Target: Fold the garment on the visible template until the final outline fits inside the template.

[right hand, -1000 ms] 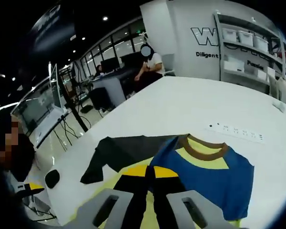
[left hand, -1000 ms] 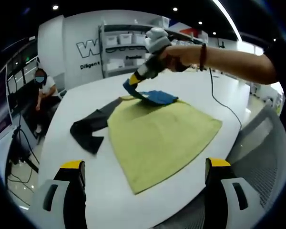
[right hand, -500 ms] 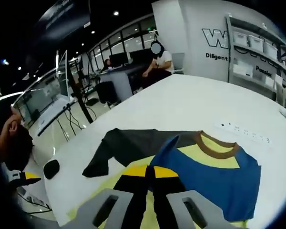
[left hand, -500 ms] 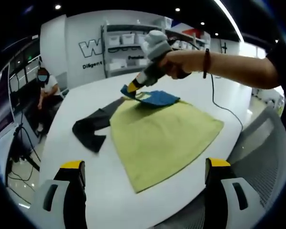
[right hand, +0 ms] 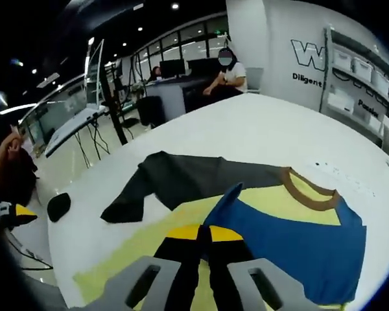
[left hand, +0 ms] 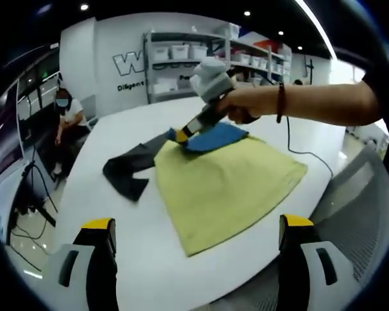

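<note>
Pinching the blue sleeve in our right gripper to fold it inward; left gripper idles wide.

Yellow garment; blue, grey sleeves.

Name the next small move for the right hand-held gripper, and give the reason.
Probably carry the pinched blue sleeve further across the yellow shirt body and lay it flat: the right hand-held gripper is shut on its edge, and the grey sleeve lies spread on the table.
</note>
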The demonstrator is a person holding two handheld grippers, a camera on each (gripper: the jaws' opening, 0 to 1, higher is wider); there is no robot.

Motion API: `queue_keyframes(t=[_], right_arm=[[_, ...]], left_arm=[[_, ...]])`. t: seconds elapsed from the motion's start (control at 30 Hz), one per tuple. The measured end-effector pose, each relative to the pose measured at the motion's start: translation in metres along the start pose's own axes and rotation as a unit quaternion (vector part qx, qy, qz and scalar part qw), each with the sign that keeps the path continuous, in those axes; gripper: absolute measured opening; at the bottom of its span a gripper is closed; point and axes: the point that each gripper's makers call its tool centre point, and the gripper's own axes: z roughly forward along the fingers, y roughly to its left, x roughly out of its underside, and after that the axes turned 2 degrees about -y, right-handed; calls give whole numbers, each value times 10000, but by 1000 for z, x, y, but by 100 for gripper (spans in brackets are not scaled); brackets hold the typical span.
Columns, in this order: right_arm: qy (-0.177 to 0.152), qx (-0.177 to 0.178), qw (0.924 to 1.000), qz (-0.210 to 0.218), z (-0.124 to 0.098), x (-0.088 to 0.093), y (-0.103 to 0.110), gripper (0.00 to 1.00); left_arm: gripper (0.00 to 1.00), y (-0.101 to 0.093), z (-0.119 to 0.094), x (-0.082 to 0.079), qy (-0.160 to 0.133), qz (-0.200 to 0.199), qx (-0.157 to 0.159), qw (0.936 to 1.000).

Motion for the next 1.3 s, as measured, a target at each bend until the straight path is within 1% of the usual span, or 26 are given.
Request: queue_keyframes(t=[0.07,0.1,0.13,0.27,0.37,0.43,0.5,0.57,0.67,0.7,0.77,0.8,0.87,0.93,1.1,1.2,1.23,1.3], right_arm=[[-79,-87,9998,171,1,-1,4,0],[-106,-87,9998,159,1,-2,4,0],[-135,-91,9998,152,0,-3,4,3],[-239,-114,9994,236,-4,-7,3,20],[-318,-49,9992,221,-9,-9,-4,28],[-341,81,9993,164,-14,-7,-14,32],[-362,205,9989,197,-19,-5,-23,41],[-467,296,9980,293,-27,-5,-34,50],[-573,412,9970,332,-38,-5,-50,62],[-562,495,9966,335,-42,-4,-59,63],[-581,581,9961,334,-46,-3,-67,67],[-598,656,9954,361,-52,-2,-77,70],[-642,719,9944,431,-60,-1,-86,75],[-631,772,9937,502,-66,3,-96,77],[-570,903,9922,650,-78,13,-116,81],[-515,1041,9909,684,-83,21,-130,81],[-455,1078,9902,759,-85,26,-135,80],[-454,1116,9895,803,-88,31,-140,78]], left_arm=[[99,1,-1,0,2,-20,-27,10000],[99,1,-1,0,5,-20,-35,10000],[99,1,-1,0,7,-19,-40,10000],[99,4,-2,-1,-4,-13,-81,10000],[99,4,-1,-3,-19,-12,-96,10000],[99,4,-1,-4,-32,-8,-124,9999],[99,4,0,-4,-25,-22,-128,9999],[99,4,0,-6,-32,-9,-125,9999],[99,4,-1,-9,-89,-10,-136,9999],[99,4,-1,-10,-101,-18,-128,9999],[99,4,-1,-9,-92,-31,-129,9999],[99,6,0,-10,-106,-16,-159,9998],[99,7,0,-12,-171,-31,-200,9996],[99,6,0,-14,-210,-63,-165,9996],[99,6,1,-17,-226,8,-165,9996],[99,4,2,-17,-218,9,-135,9997],[99,3,2,-17,-215,12,-134,9997],[99,3,2,-16,-203,2,-126,9997]])
